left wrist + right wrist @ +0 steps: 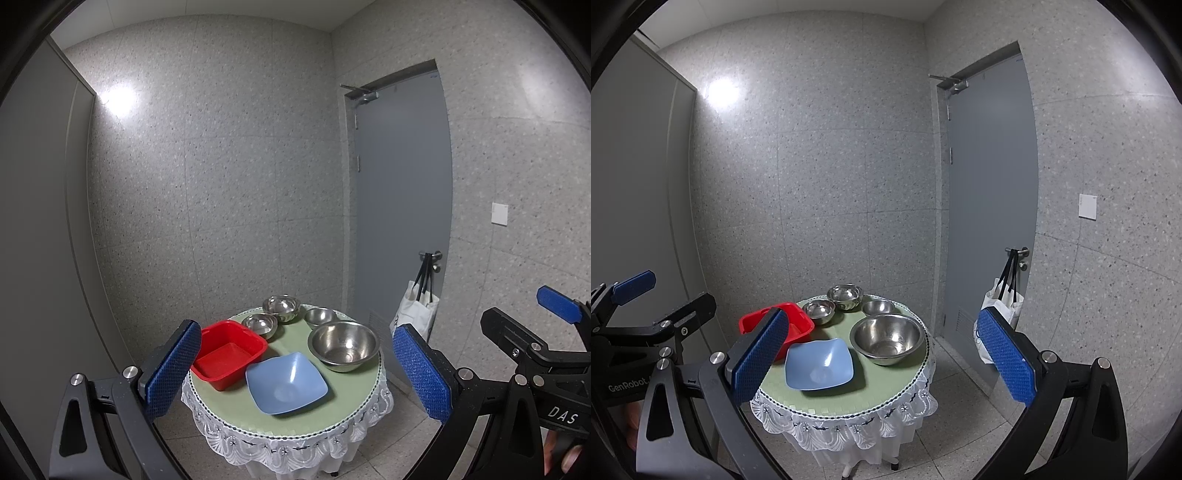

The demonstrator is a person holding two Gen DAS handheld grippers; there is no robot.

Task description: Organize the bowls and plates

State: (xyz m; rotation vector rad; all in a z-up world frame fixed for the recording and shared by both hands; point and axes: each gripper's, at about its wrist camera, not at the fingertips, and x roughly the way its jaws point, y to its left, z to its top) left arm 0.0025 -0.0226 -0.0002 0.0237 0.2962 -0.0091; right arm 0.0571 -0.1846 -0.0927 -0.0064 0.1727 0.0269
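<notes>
A small round table [354,391] with a green top holds a red square tub [229,354], a blue square bowl [286,384], a large steel bowl [343,345] and three smaller steel bowls [281,307]. My left gripper [297,373] is open and empty, held back from the table's near edge. My right gripper [882,363] is open and empty too, also short of the table [882,395]. In the right wrist view the blue bowl [819,364] is nearest, the large steel bowl [888,338] is right of it, and the red tub [798,321] is partly hidden behind my left finger.
A white lace cloth [288,443] hangs round the table. A grey door [402,206] stands at the right with a white bag [417,314] hung on its handle. Speckled walls close the corner behind. A grey panel [37,221] lines the left side.
</notes>
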